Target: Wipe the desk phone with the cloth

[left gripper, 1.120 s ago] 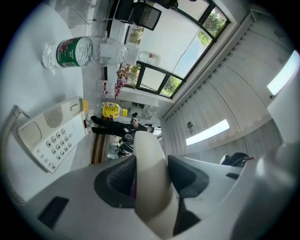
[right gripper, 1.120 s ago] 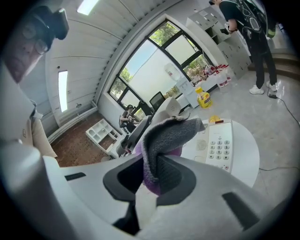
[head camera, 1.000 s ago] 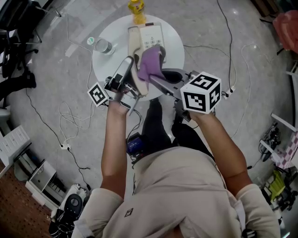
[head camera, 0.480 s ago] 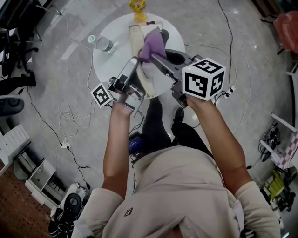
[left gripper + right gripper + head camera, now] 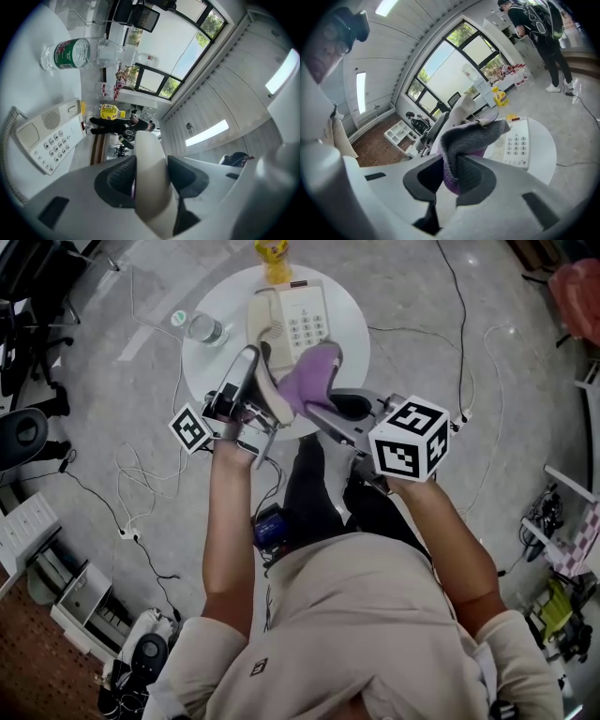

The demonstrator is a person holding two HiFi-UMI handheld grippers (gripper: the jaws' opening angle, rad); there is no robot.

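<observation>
The cream desk phone base stands on the far half of a round white table. Its handset is lifted off and tilted above the table's near edge, with my left gripper shut on it. My right gripper is shut on a purple cloth. The cloth bunches up right beside the handset's right side; I cannot tell whether it touches it. The handset's tip shows just behind the cloth.
A clear water bottle lies at the table's left. A yellow bottle stands at its far edge. Cables trail over the floor around the table. A person in black stands farther off.
The cloth went out along the handset toward the phone base, then came back toward me. The base's keypad is now uncovered. The handset and left gripper shifted slightly left.
</observation>
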